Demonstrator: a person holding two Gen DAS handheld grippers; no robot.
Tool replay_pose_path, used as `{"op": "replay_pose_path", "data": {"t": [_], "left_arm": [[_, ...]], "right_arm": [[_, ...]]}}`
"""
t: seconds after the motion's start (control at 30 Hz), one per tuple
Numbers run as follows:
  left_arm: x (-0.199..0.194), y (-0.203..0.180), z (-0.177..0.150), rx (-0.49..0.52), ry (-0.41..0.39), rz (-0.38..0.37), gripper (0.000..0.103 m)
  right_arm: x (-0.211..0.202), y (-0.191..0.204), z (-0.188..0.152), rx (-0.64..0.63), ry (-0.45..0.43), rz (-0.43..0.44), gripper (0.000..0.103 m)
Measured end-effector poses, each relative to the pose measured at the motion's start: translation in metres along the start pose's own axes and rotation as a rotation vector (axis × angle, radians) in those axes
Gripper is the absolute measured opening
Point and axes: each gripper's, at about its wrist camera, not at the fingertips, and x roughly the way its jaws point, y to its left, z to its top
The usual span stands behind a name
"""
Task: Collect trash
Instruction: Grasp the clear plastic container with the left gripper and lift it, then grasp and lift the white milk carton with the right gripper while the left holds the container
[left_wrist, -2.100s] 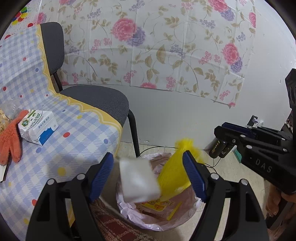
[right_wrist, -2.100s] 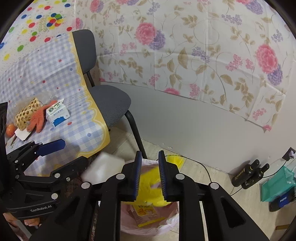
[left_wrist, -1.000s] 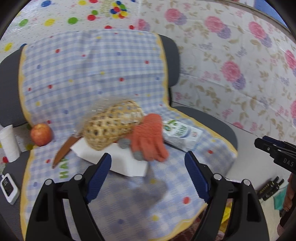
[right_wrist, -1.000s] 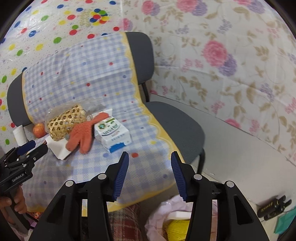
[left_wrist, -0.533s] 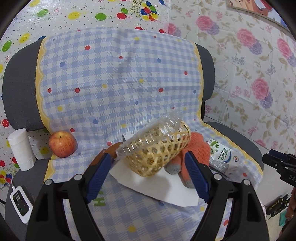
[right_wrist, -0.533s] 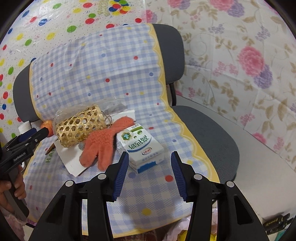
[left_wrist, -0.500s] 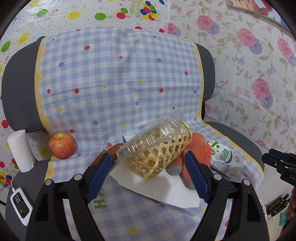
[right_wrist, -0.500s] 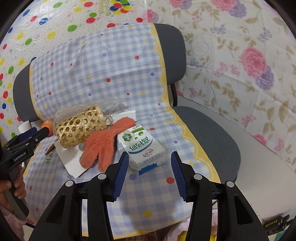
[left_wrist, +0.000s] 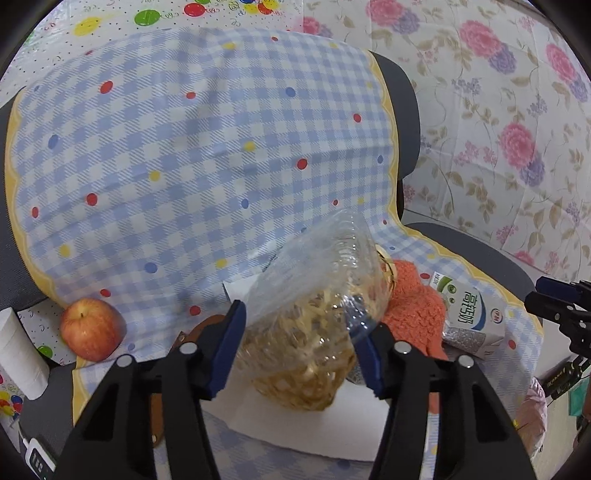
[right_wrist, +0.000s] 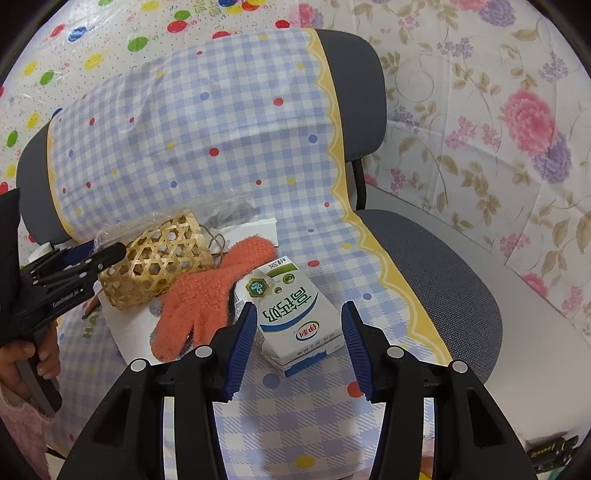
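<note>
My left tongs (left_wrist: 301, 345) sit low in the centre of the left wrist view, and their jaws have just been closing around the clear plastic bag (left_wrist: 325, 291) that is crumpled over the woven bamboo basket (right_wrist: 155, 260). The blue pads look to be against the bag's sides, so I judge it pinched, though the film is so loose that I cannot be sure how firm the hold is. I take the bag for the trash here and the basket under it for something to leave behind; gripping high on the film should lift one off the other.

My right tongs (right_wrist: 299, 343) stand spread, low in the centre of the right wrist view, with the milk carton (right_wrist: 295, 314) lying flat between the pads and clear of both. I have lined them up across its narrow width so that closing will catch its two long sides. The carton's white face bears Chinese characters in green and blue that read as high-calcium milk, a round green seal near its top, and a small red and green brand mark I cannot read for certain.

The orange glove (right_wrist: 207, 295) lies just left of the carton, touching the basket, on a white sheet of paper (left_wrist: 314, 424). An apple (left_wrist: 90, 330) rests at the lower left of the left wrist view. The left tongs' body carries the words "GenRobot.AI".
</note>
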Motion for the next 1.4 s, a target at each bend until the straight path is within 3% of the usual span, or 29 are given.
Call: {"op": "replay_pose_path", "data": {"t": [0.1, 0.23, 0.27, 0.37, 0.63, 0.77, 0.83, 0.97, 1.27, 1.4], "left_arm": [[0.010, 0.006, 0.004, -0.017, 0.025, -0.005, 0.046], [0.011, 0.022, 0.008, -0.092, 0.018, 0.014, 0.031], [0.010, 0.025, 0.009, -0.110, 0.012, 0.033, 0.021], [0.001, 0.043, 0.002, -0.200, -0.018, 0.061, 0.013], [-0.054, 0.066, -0.008, -0.320, -0.141, 0.163, 0.013], [-0.090, 0.061, -0.018, -0.297, -0.185, 0.217, 0.013], [-0.099, 0.058, -0.025, -0.287, -0.182, 0.236, 0.013], [-0.111, 0.060, -0.042, -0.307, -0.173, 0.252, 0.013], [-0.097, 0.062, -0.058, -0.359, -0.124, 0.235, 0.013], [-0.091, 0.056, -0.054, -0.354, -0.123, 0.231, 0.013]], "right_arm": [[0.003, 0.000, -0.001, 0.000, 0.004, -0.003, 0.049], [0.006, 0.000, -0.004, 0.001, 0.013, -0.003, 0.049], [0.006, 0.000, -0.004, -0.001, 0.014, -0.004, 0.049], [0.005, 0.001, -0.006, -0.006, 0.014, -0.002, 0.049], [-0.009, 0.015, -0.008, -0.031, -0.015, 0.015, 0.049], [-0.015, 0.020, -0.013, -0.044, -0.030, 0.016, 0.055], [-0.017, 0.022, -0.017, -0.049, -0.032, 0.016, 0.062], [-0.014, 0.024, -0.029, -0.071, -0.017, 0.000, 0.067], [0.008, 0.003, -0.043, -0.060, 0.006, 0.003, 0.065], [0.023, -0.005, -0.039, -0.077, 0.009, 0.030, 0.087]]}}
